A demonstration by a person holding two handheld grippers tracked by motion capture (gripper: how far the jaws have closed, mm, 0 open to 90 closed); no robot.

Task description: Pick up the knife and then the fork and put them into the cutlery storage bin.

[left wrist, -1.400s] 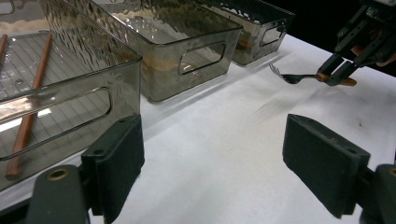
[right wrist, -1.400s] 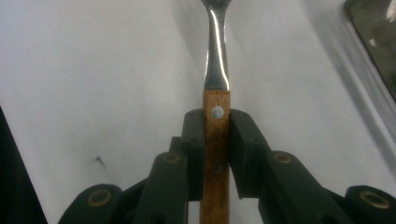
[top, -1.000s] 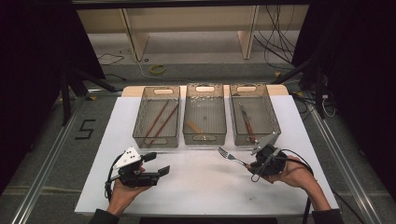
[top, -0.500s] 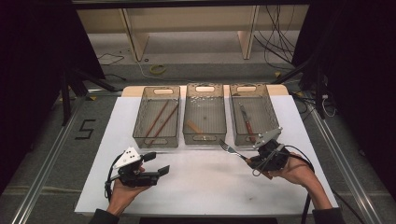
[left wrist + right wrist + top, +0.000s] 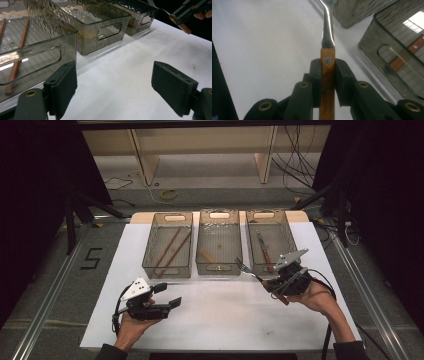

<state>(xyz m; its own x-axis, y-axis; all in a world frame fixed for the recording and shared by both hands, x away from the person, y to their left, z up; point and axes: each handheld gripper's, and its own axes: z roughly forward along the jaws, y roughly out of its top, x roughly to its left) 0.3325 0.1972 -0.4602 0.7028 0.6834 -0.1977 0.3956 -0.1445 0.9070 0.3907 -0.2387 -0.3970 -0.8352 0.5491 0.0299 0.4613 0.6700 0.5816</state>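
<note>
Here a fork (image 5: 248, 270) is clamped by its wooden handle between the jaws of the right gripper (image 5: 280, 282), as is seen plainly in the right gripper view, where the brown handle (image 5: 327, 82) is pressed from both sides by the black pads and the steel neck runs forward above them. In the high view the fork is held above the white table cover (image 5: 225, 315), its tines pointed toward the near wall of the middle bin (image 5: 218, 268), close to the gap between that bin and the right bin (image 5: 267, 240). A knife (image 5: 263, 251) with a wooden handle is seen lying in the right bin, and two chopsticks (image 5: 169, 251) are seen in the left bin (image 5: 168, 269). The left gripper (image 5: 165, 304) is held low over the cover, well apart from the fork, with its jaws spread wide and nothing between them.
</note>
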